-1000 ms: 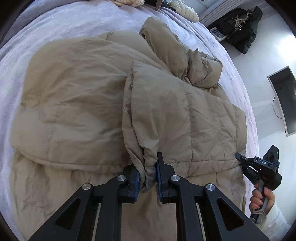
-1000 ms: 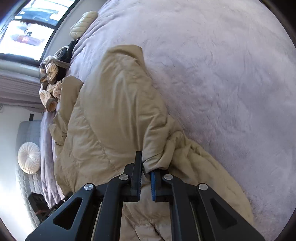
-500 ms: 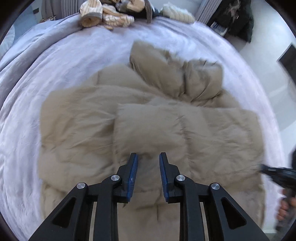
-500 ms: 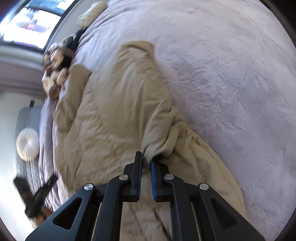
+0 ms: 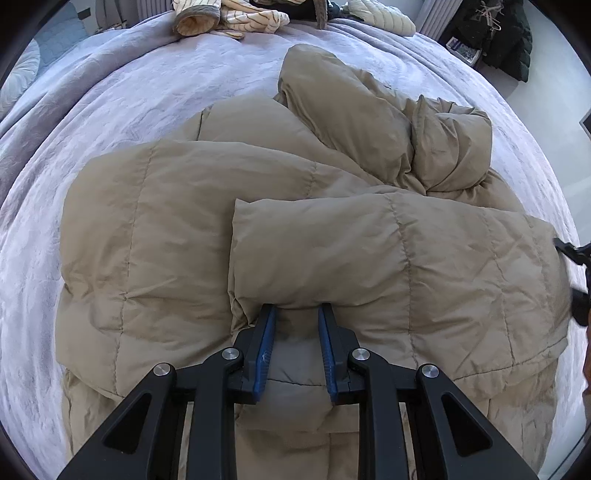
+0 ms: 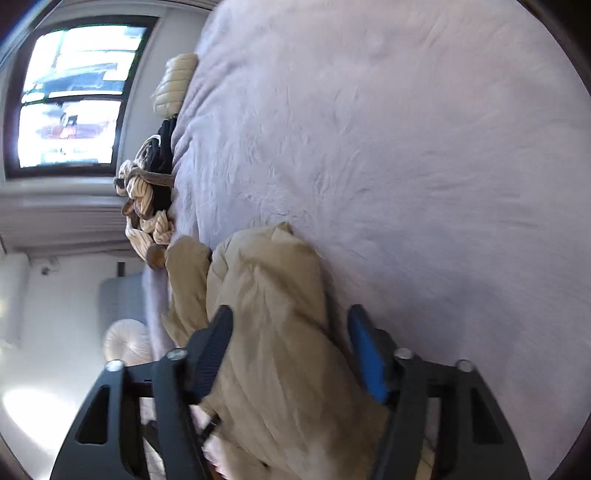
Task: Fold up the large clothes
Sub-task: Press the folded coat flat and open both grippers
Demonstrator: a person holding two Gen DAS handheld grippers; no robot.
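Left wrist: 1 tan puffer coat (image 5: 325, 236) on bed (image 5: 122, 96); 2 hand-held grippers (image 5: 294, 314) (image 6: 290, 325) agape, empty.

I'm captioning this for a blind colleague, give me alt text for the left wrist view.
The open left gripper hovers over a tan puffer jacket, one panel folded across it, spread on a lilac bedspread. Striped clothes lie at the far edge.

black claws (image 5: 295, 314) (image 6: 290, 325), blue finger pads (image 5: 266, 350), silver screws (image 5: 231, 354)
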